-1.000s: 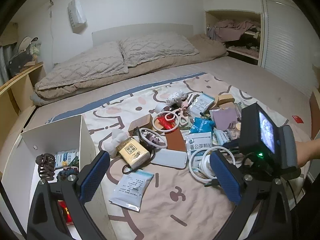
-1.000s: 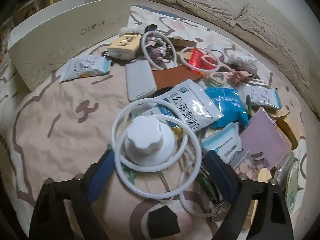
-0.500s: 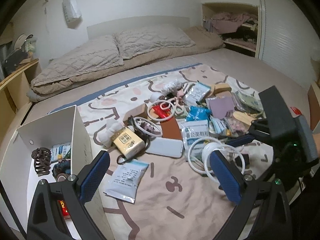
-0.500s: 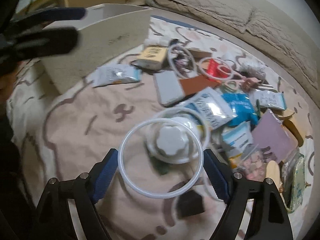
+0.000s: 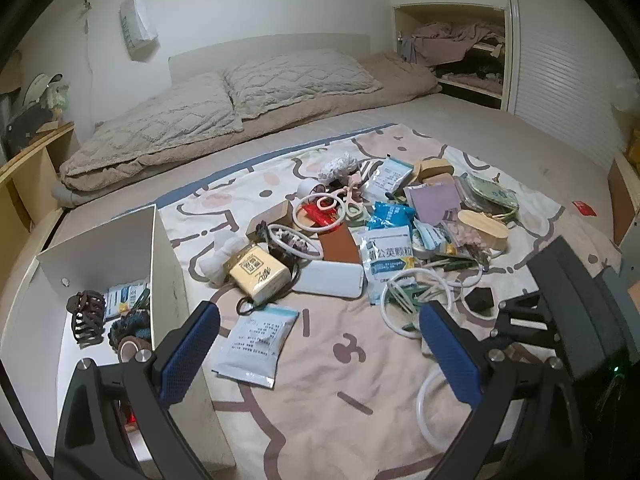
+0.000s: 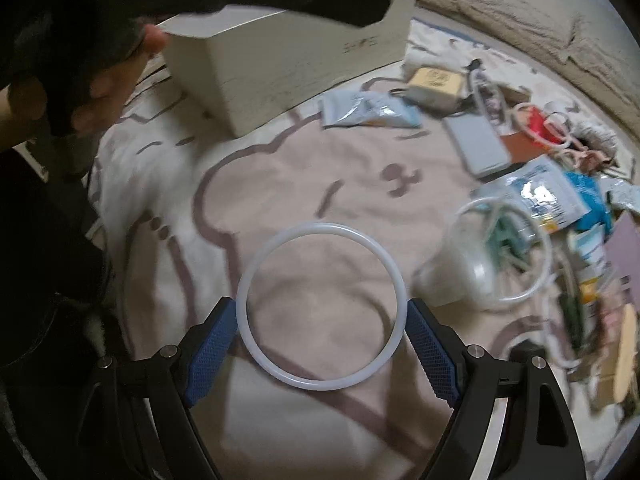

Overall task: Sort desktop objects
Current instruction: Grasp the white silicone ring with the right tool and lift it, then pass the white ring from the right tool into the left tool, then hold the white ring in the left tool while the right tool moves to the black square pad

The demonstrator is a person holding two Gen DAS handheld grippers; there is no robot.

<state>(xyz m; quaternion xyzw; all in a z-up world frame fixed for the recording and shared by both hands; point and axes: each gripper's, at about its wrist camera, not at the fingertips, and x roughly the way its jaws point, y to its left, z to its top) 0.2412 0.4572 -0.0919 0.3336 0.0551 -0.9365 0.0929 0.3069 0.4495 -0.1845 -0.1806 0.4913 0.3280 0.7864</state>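
The right tool [image 6: 320, 344] had its blue pads [image 6: 210, 346] pressed against opposite sides of a white ring [image 6: 320, 306], spread wide only because the ring was wide; gripped across its middle like that, the hoop hung flat and could not swing. It was over bare blanket, well apart from the heap it belonged to and nearer the white shoebox [image 6: 296, 60], which I took for its destination. The left tool [image 5: 320, 354] hung with its pads apart and nothing between them, near the box's open side, perhaps waiting its turn. A hair claw [image 5: 86, 318] and a few other small things already lay in the box. Everything sat on a cartoon-print blanket [image 5: 320, 360] spread over the bed. The remaining clutter, sachets, rings, scissors and a tissue pack [image 5: 258, 274], lay piled toward the far right. Two quilted pillows [image 5: 224, 96] lay at the headboard, and an open closet stood in the far right corner.
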